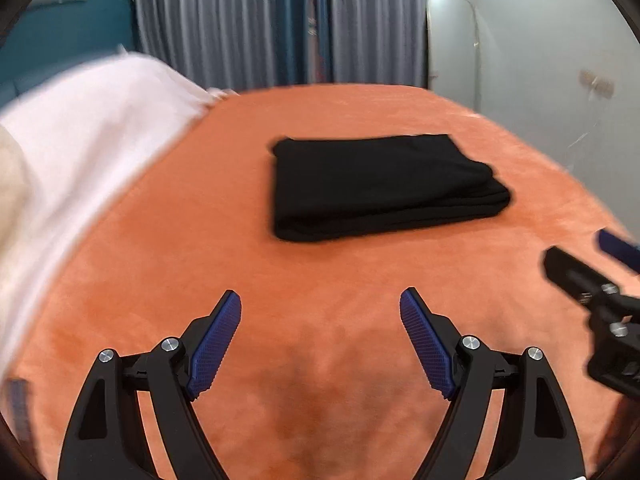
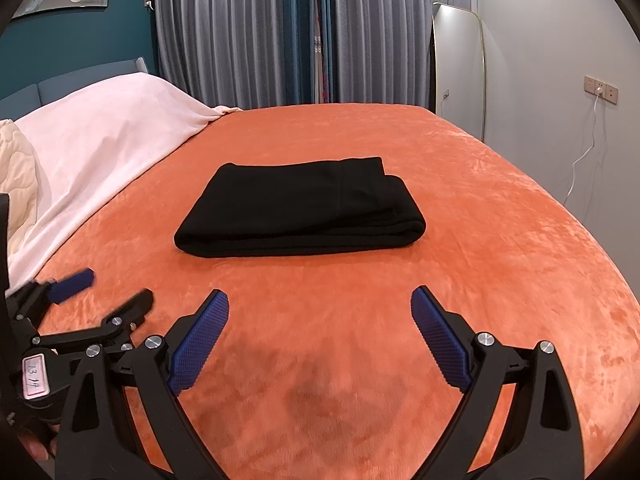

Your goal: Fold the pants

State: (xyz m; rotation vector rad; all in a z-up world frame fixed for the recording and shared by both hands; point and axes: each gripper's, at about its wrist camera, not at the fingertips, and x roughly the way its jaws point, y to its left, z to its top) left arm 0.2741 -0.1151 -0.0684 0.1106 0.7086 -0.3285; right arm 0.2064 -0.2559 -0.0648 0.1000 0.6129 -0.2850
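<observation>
Black pants (image 1: 380, 184) lie folded into a compact rectangle on the orange bedspread (image 1: 320, 360); they also show in the right wrist view (image 2: 300, 212). My left gripper (image 1: 320, 304) is open and empty, held above the bedspread short of the pants. My right gripper (image 2: 320, 304) is open and empty, also short of the pants. The right gripper shows at the right edge of the left wrist view (image 1: 580, 256). The left gripper shows at the lower left of the right wrist view (image 2: 116, 292), open.
A white blanket (image 2: 100, 136) and a cream quilt (image 2: 20, 168) lie at the left, by the blue headboard. Grey curtains (image 2: 280, 32) hang behind the bed. A tall mirror (image 2: 456, 68) and a wall socket with a cable (image 2: 600, 92) stand at the right.
</observation>
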